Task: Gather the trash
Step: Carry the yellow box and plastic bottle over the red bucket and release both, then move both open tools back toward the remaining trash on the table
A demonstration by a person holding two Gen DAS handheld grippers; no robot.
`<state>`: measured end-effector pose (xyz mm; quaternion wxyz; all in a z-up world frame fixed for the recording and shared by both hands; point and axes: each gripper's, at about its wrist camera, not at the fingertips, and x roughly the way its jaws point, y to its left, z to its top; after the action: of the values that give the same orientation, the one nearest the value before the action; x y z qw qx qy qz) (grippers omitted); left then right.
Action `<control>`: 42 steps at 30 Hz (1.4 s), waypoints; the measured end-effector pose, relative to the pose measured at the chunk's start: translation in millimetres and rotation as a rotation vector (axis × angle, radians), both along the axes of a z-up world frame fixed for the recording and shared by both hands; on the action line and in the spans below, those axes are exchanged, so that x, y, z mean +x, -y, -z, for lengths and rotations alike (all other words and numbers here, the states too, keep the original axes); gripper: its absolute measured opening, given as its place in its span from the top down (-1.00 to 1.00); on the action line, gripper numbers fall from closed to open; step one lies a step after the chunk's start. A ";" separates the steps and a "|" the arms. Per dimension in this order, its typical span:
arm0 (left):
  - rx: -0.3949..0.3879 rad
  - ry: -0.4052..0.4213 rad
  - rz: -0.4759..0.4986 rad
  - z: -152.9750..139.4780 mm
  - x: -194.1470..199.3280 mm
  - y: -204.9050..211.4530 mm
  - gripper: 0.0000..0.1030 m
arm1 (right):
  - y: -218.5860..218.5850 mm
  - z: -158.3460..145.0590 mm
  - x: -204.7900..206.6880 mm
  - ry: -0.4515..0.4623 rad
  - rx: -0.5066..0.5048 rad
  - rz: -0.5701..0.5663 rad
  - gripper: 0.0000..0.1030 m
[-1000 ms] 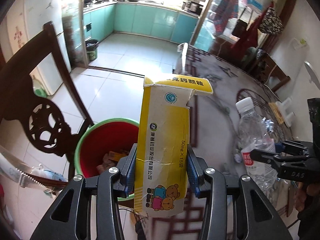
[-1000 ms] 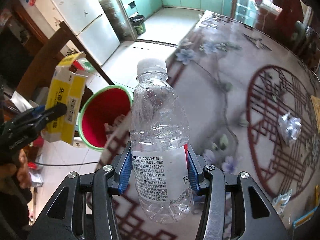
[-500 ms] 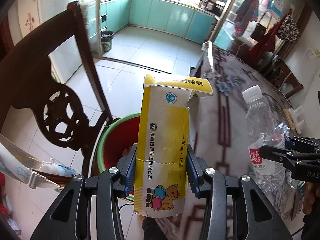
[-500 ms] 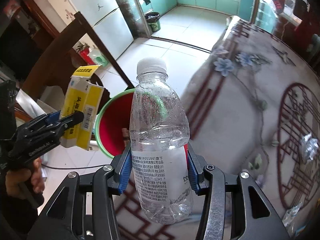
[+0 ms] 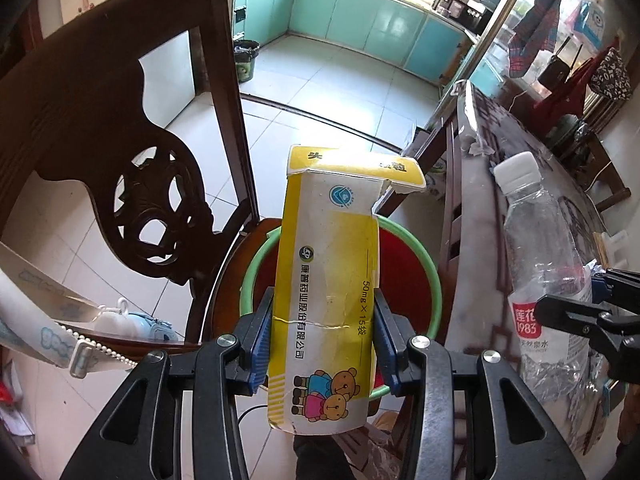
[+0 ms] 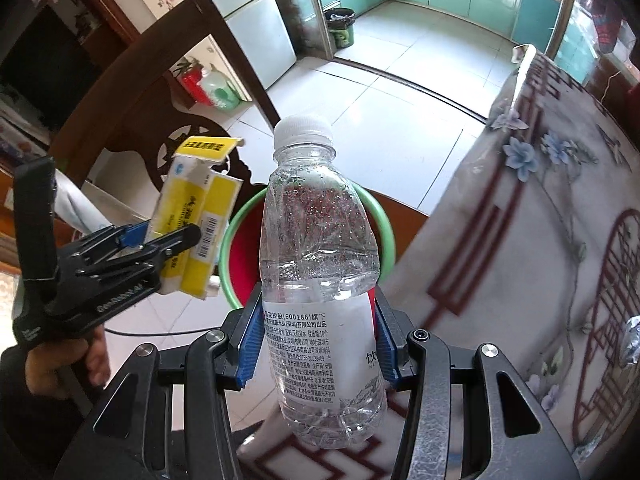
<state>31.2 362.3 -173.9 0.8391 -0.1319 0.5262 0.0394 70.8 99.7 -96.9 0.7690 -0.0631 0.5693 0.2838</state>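
Silver foil ball [image 6: 634, 338] on the table [image 6: 520, 240] shows only rightward.

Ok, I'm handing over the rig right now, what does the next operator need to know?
Left gripper: shut on the yellow box, held upright over the red bucket.
Right gripper: shut on the plastic bottle, cap on, beside the table edge and near the bucket's rim.
Bucket sits on the floor between the chair and the table.
Done: both items picked up and brought to the bucket.
Left: release box and bottle into it, then fetch the crumpled foil lying on the table.
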 end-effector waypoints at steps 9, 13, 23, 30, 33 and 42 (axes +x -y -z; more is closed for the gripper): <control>0.010 -0.059 0.019 24.3 14.2 0.9 0.16 | -12.7 17.5 2.3 -0.051 0.009 -0.012 0.07; 0.012 -0.066 0.002 25.1 17.2 -1.6 -0.08 | -14.5 12.2 6.4 -0.031 0.010 -0.002 -0.24; -0.021 0.027 -0.073 -11.7 4.1 5.6 -0.18 | 7.2 -10.4 -3.6 0.038 -0.009 0.001 -0.35; 0.026 0.124 0.033 -58.2 -7.5 61.0 -0.18 | 56.8 -33.1 -31.9 0.097 0.066 0.080 -0.42; 0.050 0.172 0.070 -79.4 -10.4 90.3 -0.18 | 83.8 -37.3 -45.7 0.118 0.083 0.119 -0.44; 0.060 0.206 0.220 -106.6 -8.8 200.7 -0.18 | 187.5 -20.4 -72.0 0.089 0.081 0.275 -0.44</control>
<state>22.5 161.6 -67.4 0.8916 -0.0518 0.4470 -0.0510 -1.2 -87.7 -76.5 0.8271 0.0342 0.5259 0.1955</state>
